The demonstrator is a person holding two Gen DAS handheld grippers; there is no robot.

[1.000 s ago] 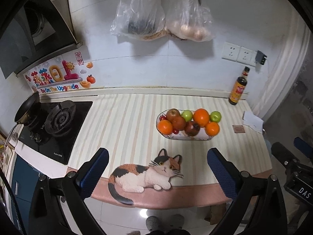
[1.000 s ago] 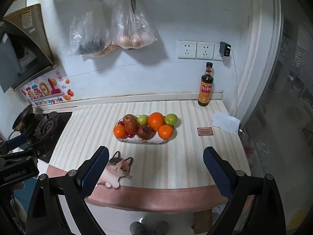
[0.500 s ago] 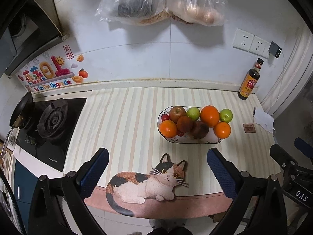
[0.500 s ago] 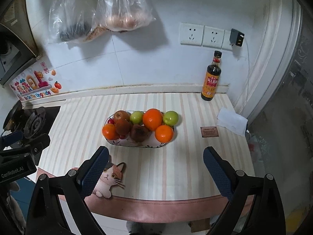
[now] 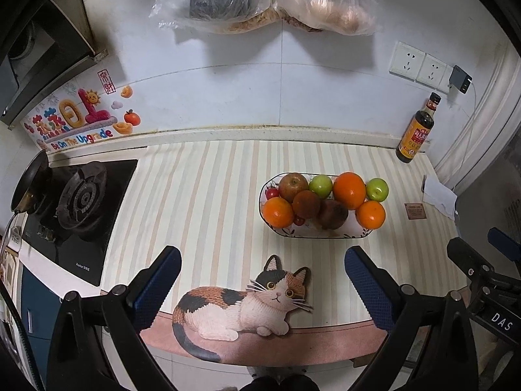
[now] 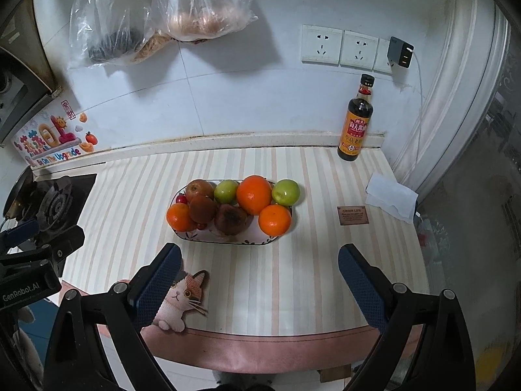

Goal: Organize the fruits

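Fruits (image 5: 322,200) heaped on plate (image 5: 325,234); both grippers empty, jaws wide apart
Left gripper (image 5: 262,288) and right gripper (image 6: 260,283) hover at 6 o'clock of plate, above surface (image 5: 202,202); any grasp should take top fruit squarely

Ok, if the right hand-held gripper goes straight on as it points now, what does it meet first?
Probably the fruit plate, near the small orange at its front right. The open right hand-held gripper has only bare striped mat before it; depth is unclear.

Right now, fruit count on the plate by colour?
Round orange fruits: 3
Round green fruits: 2
Red-yellow apple: 1
Dark brownish-red fruits: 2
Small red cherry tomatoes: 2
Total: 10
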